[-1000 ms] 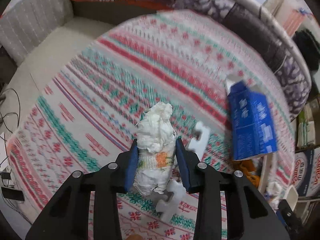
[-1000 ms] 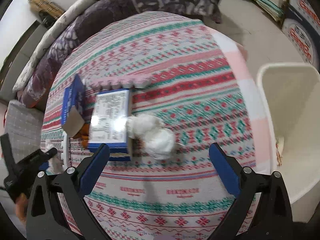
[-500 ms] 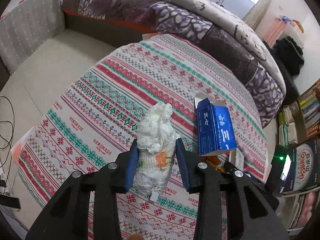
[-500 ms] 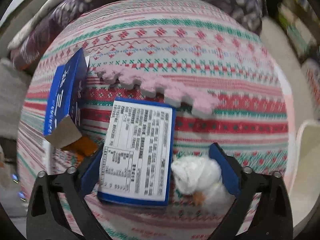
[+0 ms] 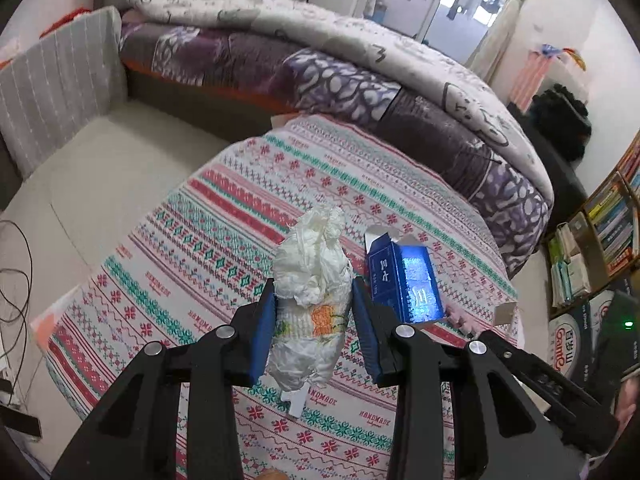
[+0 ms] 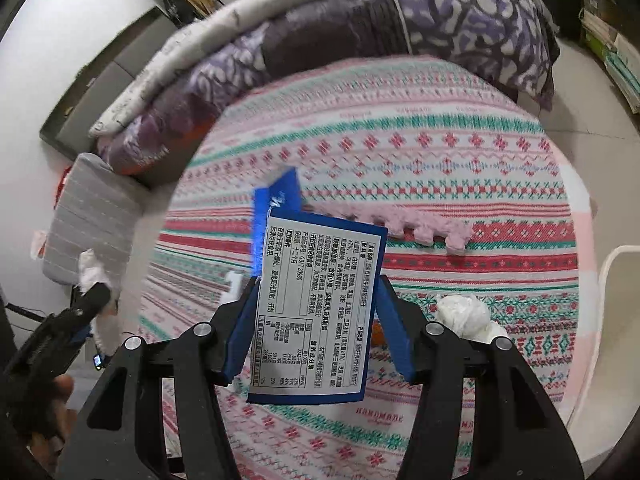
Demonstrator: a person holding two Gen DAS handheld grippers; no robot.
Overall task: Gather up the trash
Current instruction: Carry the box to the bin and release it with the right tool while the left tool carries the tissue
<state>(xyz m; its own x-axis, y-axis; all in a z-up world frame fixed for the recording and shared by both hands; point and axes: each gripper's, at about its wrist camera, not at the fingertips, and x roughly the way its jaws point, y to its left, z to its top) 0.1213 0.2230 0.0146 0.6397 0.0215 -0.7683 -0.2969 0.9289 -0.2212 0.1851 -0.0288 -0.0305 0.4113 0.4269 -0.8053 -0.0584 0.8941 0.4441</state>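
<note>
Both grippers are holding trash above the striped patterned rug (image 5: 224,216): left gripper (image 5: 313,322) is clamping a crumpled white tissue wad (image 5: 310,292), right gripper (image 6: 316,330) is pinching a flat blue carton with a white label (image 6: 316,316); another white tissue wad (image 6: 466,314) is lying on the rug beside a pink foam strip (image 6: 420,226)

A home bedroom: quilt-covered bed (image 5: 360,60), bookshelf (image 5: 600,232), patterned rug (image 5: 280,200).

Foam strip (image 6: 420,228) on mat (image 6: 440,152) — behind carton (image 6: 316,312), tissue wad (image 6: 464,314) right.
</note>
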